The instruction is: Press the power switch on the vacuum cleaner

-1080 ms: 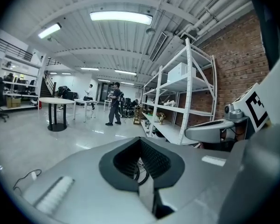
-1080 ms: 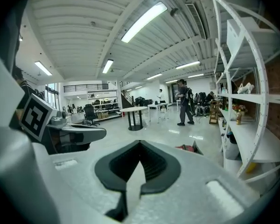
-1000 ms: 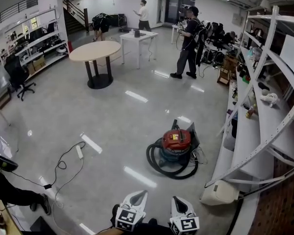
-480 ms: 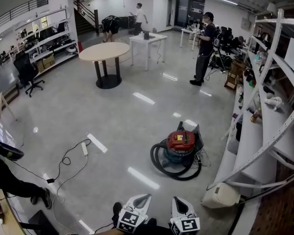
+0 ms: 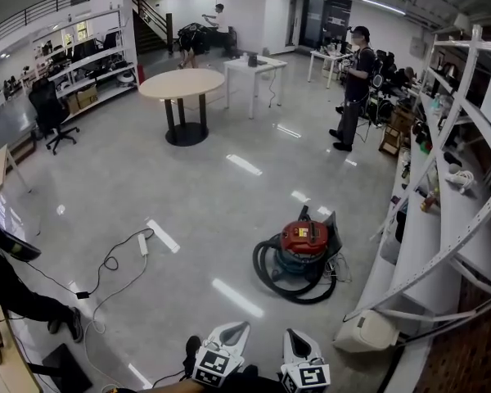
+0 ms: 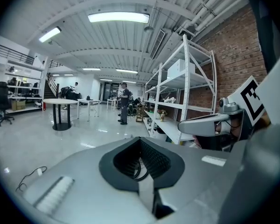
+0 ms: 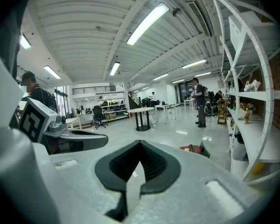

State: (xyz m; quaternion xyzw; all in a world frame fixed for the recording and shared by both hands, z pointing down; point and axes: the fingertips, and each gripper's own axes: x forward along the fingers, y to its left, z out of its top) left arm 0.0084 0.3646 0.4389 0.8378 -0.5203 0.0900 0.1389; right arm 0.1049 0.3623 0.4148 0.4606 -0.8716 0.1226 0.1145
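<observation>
The vacuum cleaner point(image 5: 304, 249) stands on the glossy grey floor by the shelving, a blue drum with a red top and a black hose point(image 5: 280, 280) coiled round its base. Both grippers are low at the head view's bottom edge, well short of it: my left gripper point(image 5: 222, 349) and my right gripper point(image 5: 303, 359), side by side and pointing forward. The right gripper view catches the vacuum's red top point(image 7: 191, 148) beyond my right gripper point(image 7: 139, 166). In the left gripper view, my left gripper point(image 6: 141, 166) covers most of the vacuum. Both pairs of jaws stand together with nothing between them.
White metal shelving point(image 5: 442, 219) runs along the right wall, with a white case point(image 5: 365, 332) at its foot. A power strip and black cable point(image 5: 141, 244) lie on the floor at left. A round table point(image 5: 182, 83) and a standing person point(image 5: 353, 88) are farther off.
The head view has swung a little, so the table and the standing person sit further right and up. The vacuum has not moved on the floor, and both grippers stay low and shut.
</observation>
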